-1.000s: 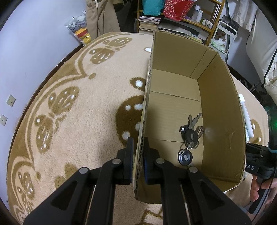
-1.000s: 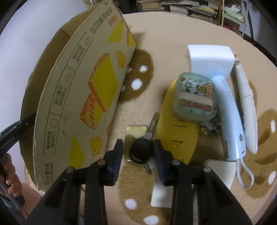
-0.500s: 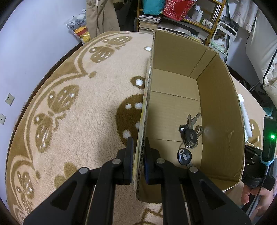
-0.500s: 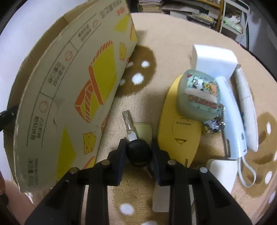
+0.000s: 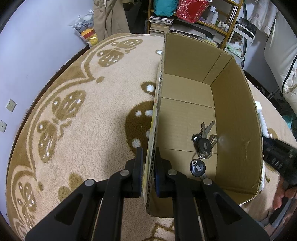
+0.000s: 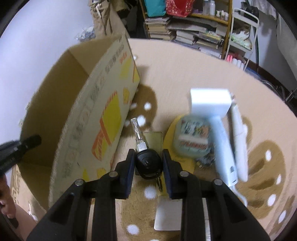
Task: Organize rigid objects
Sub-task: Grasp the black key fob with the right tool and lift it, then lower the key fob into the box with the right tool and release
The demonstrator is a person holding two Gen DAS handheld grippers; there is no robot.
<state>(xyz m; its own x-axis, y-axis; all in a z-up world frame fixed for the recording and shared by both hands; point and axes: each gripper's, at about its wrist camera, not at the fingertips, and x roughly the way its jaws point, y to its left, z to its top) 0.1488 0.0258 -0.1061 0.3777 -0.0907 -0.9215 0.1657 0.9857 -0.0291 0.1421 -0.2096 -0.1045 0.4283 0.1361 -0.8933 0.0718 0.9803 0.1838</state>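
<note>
My right gripper (image 6: 147, 163) is shut on a black car key (image 6: 148, 163), its silver blade (image 6: 136, 129) pointing away, lifted above the rug. My left gripper (image 5: 148, 159) is shut on the near wall of an open cardboard box (image 5: 235, 118), one finger inside and one outside. A bunch of keys with black fobs (image 5: 203, 146) lies on the box floor. In the right wrist view the box (image 6: 104, 118) stands to the left of the held key, its printed side facing me.
On the beige patterned rug (image 6: 185, 77) lie a small olive card (image 6: 154, 137), a yellow oval item (image 6: 172, 133), a printed green case (image 6: 194, 137), a white and pale-blue appliance (image 6: 213, 111), a white wand (image 6: 239, 140) and a white card (image 6: 167, 213). Shelves (image 5: 204, 16) stand behind.
My right gripper closed on the black car key and rose with it off the rug; the view tilted up toward the box. My left gripper kept its hold on the box wall.
</note>
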